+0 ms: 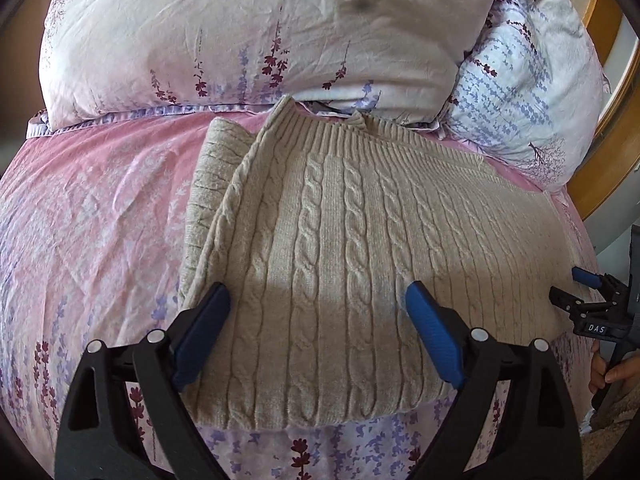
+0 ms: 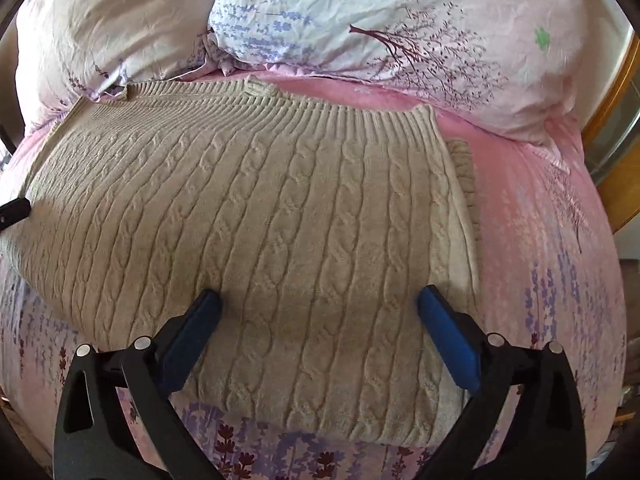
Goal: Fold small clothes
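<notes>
sweater (image 1: 340,220) lies folded on bedsheet (image 1: 100,200), left claw (image 1: 318,304) and right claw (image 2: 320,304) both wide, empty.

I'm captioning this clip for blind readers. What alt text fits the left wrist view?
A folded beige cable-knit sweater lies on a pink floral bedsheet, with the left gripper open above its near edge, its blue-padded fingers clear of the knit. White floral pillows lie behind.

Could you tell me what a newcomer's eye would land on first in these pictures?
First, the beige cable-knit sweater, folded flat in the middle of the pink floral bedsheet. Next, the blue-padded left gripper and right gripper, both open just above its near edge. Behind it sit puffy floral pillows.
</notes>
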### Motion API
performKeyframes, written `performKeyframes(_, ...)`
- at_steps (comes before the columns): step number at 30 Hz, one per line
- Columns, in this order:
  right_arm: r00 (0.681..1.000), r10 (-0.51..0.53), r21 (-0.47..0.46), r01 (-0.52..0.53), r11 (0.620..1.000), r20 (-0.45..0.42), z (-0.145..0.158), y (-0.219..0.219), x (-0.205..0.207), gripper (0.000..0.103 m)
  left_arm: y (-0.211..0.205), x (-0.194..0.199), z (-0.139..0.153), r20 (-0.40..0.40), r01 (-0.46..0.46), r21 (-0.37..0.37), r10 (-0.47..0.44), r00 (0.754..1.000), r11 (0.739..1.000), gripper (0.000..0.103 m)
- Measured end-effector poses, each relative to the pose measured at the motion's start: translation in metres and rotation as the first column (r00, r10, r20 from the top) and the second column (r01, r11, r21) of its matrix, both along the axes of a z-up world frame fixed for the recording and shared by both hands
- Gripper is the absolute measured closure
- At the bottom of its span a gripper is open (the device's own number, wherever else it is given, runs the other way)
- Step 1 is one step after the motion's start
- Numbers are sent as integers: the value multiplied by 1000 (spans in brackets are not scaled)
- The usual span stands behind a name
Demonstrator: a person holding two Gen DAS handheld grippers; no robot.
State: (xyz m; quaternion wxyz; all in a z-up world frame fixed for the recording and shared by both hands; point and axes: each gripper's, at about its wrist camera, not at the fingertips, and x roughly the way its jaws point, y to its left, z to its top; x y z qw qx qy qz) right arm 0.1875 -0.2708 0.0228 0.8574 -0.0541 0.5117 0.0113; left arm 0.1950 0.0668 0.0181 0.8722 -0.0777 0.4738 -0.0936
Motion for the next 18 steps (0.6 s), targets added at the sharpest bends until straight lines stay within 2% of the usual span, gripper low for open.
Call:
performKeyframes(3, 999, -1, 80, -3, 997, 50, 18, 1, 5, 1, 22, 4, 13, 39, -66, -100, 70, 997, 993, 18)
performKeyframes(5, 999, -19, 115, 13, 993, 51, 26, 4, 14, 1, 36, 11, 20, 41, -119, -113, 125, 991, 986, 12)
performKeyframes(10, 999, -35, 152, 37, 988, -19, 26, 18, 45, 1, 59, 42, 23, -19, -147, -58, 146, 989, 987, 6)
performKeyframes(16, 998, -24, 136, 31, 990, -53, 12, 40, 62, 1, 56, 67, 16, -65, -72, 45, 75, 995, 996, 5)
performKeyframes(18, 998, -24, 113, 31, 993, -64, 7, 45, 64, 1, 55, 74, 9, -91, -53, 55, 58, 994, 997, 5)
